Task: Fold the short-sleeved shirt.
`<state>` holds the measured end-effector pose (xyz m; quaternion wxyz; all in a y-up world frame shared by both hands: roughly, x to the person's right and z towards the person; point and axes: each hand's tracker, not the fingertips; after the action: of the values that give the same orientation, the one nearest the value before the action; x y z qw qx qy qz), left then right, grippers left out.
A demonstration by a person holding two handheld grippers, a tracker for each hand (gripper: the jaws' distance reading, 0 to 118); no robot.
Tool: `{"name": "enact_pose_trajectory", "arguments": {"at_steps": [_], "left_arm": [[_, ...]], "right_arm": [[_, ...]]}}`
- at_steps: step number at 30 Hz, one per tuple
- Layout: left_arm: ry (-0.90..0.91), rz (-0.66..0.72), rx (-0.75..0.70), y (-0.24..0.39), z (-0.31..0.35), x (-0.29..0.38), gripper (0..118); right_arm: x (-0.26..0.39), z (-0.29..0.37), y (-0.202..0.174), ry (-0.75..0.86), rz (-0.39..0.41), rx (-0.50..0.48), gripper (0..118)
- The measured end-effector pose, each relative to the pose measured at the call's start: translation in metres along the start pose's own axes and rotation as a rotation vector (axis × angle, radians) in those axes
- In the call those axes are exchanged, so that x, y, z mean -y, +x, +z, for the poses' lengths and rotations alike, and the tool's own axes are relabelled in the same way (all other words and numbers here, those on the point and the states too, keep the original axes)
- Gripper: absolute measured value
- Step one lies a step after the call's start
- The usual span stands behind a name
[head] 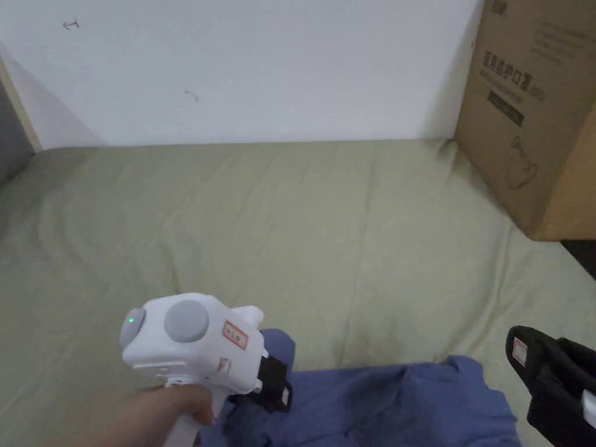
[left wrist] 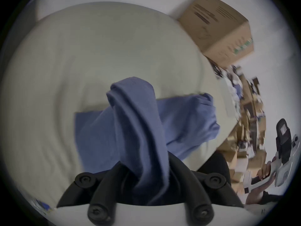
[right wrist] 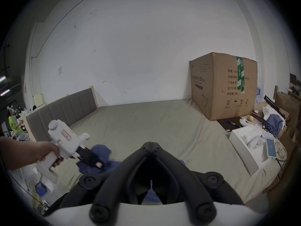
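Note:
A blue short-sleeved shirt [head: 396, 401] lies crumpled at the near edge of a bed with a pale green sheet [head: 291, 221]. A hand holds my white left gripper [head: 276, 390], and its black jaws are shut on a bunched fold at the shirt's left end. In the left gripper view that fold [left wrist: 138, 123] rises from between the jaws of the left gripper [left wrist: 145, 169]. My right gripper [head: 527, 361] hovers at the shirt's right side, apart from the cloth. In the right gripper view the right gripper [right wrist: 151, 144] is shut with nothing between its tips.
A large cardboard box [head: 535, 116] stands on the bed's far right corner against the white wall. A grey headboard [right wrist: 65, 105] runs along the left. A white box with a phone [right wrist: 271, 145] and clutter sits off the bed's right side.

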<state>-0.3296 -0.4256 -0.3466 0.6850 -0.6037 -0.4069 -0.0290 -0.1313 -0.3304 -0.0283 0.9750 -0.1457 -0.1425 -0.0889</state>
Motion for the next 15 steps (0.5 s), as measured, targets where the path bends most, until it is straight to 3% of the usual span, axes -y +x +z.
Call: {"name": "enact_pose_trajectory", "arguments": {"at_steps": [1,3,4,10,15], "left_arm": [[-0.009,0.002,0.0,0.008,-0.013,-0.005,25],[-0.029,0.021,0.056,0.013,-0.028,-0.009,96],[-0.041,0.034,0.08,0.014,-0.033,-0.01,117],[0.057,0.068,0.102,0.008,0.009,0.0,114],[0.113,0.056,-0.096,-0.001,0.03,0.021,112]], "right_arm": [[0.0,0.002,0.004,-0.002,-0.01,0.002,0],[0.001,0.005,0.009,-0.005,-0.02,0.007,0],[0.002,0.005,0.009,-0.005,-0.02,0.01,0],[0.005,0.009,0.014,0.006,-0.032,0.003,0],[0.011,0.004,0.017,-0.005,-0.052,-0.018,0]]}}
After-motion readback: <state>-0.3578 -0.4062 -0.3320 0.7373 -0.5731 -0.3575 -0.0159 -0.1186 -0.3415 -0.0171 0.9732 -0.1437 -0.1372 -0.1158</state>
